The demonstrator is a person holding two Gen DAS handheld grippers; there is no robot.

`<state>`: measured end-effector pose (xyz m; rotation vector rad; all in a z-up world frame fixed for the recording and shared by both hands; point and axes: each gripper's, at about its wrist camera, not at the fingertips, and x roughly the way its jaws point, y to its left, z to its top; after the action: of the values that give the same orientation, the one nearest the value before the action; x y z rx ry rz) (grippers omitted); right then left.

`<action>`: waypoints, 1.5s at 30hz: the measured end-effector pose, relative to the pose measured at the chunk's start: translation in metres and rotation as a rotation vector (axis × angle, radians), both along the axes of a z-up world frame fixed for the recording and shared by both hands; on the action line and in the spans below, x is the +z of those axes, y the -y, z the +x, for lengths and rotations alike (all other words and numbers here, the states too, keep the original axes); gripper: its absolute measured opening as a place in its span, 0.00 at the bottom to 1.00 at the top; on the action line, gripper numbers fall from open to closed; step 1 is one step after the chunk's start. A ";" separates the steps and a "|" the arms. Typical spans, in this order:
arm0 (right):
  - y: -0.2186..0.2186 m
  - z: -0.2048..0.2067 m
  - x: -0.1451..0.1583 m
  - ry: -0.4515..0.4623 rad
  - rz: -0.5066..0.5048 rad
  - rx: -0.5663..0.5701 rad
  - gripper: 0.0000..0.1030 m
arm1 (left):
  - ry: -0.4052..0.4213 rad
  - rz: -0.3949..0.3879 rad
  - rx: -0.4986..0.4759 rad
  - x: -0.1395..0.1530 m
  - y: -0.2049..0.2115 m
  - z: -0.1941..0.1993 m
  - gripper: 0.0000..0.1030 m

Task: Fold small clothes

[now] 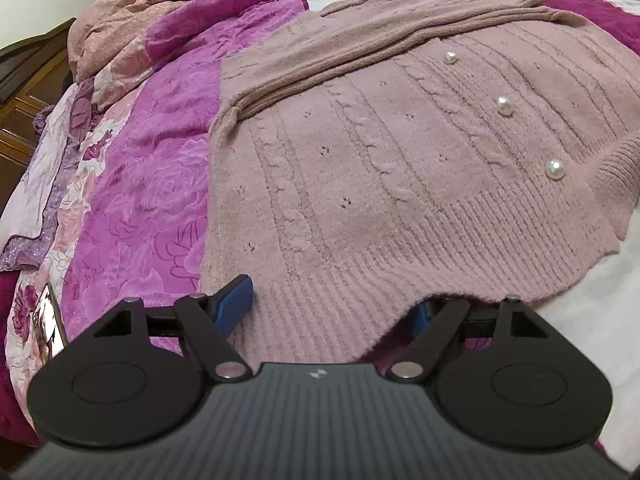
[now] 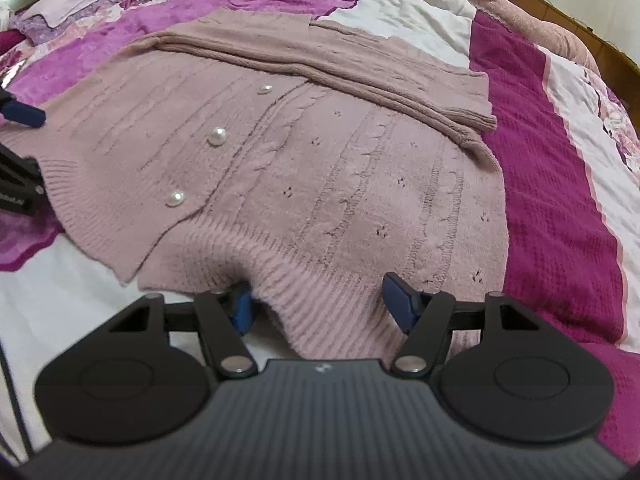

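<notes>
Cardigan [image 1: 380, 168], dusty-pink cable knit, lies flat on the bed's purple-and-magenta floral quilt [image 1: 160, 152], front side up, three pearl buttons [image 1: 505, 106] in a row down the placket. Both sleeves [image 1: 400, 44] are folded across the chest, stacked near the far end. Ribbed hem [image 1: 360, 304] is closest to both cameras.

Left tool [image 1: 332, 304]: jaws spread wide over the hem's left part, left blue finger [image 1: 234, 300] resting on the fabric edge, right finger mostly hidden under the knit; no pinch visible.

Right tool [image 2: 324, 304]: jaws partly spread, straddling a raised bump of the hem's right part; left blue pad [image 2: 242, 308] tucked beneath the fabric, right one on top, knit between them but not clamped.
</notes>
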<state>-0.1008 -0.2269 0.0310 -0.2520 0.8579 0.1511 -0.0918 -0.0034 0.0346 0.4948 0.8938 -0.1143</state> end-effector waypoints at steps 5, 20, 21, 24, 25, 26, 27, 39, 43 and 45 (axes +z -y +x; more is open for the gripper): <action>0.001 0.001 0.006 0.034 0.031 -0.013 0.45 | 0.083 -0.025 -0.026 0.008 0.004 -0.007 0.68; 0.012 0.002 0.007 0.035 0.143 -0.071 0.13 | 0.027 -0.166 0.071 -0.001 -0.002 0.001 0.23; 0.013 0.002 0.009 0.048 0.151 -0.075 0.11 | 0.035 -0.176 0.071 0.001 -0.003 -0.001 0.19; 0.014 -0.002 0.017 0.094 0.160 -0.075 0.10 | 0.073 -0.187 0.066 0.010 -0.001 -0.006 0.12; 0.014 -0.002 0.020 0.111 0.158 -0.075 0.10 | 0.085 -0.190 0.064 0.013 -0.001 -0.007 0.11; 0.014 -0.003 0.021 0.123 0.158 -0.075 0.10 | 0.094 -0.194 0.065 0.016 0.000 -0.007 0.10; 0.015 -0.003 0.023 0.136 0.160 -0.077 0.10 | 0.101 -0.199 0.067 0.019 0.001 -0.007 0.09; 0.014 0.000 0.044 0.246 0.183 -0.081 0.09 | 0.187 -0.261 0.081 0.048 0.002 -0.002 0.08; 0.011 0.003 0.050 0.266 0.189 -0.074 0.09 | 0.197 -0.279 0.091 0.052 0.000 0.001 0.08; 0.011 0.003 0.051 0.273 0.192 -0.073 0.09 | 0.207 -0.285 0.092 0.055 -0.001 0.001 0.08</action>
<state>-0.0979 -0.2376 0.0820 -0.0592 0.5755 0.1267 -0.0910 -0.0029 0.0894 0.1948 0.6823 -0.1024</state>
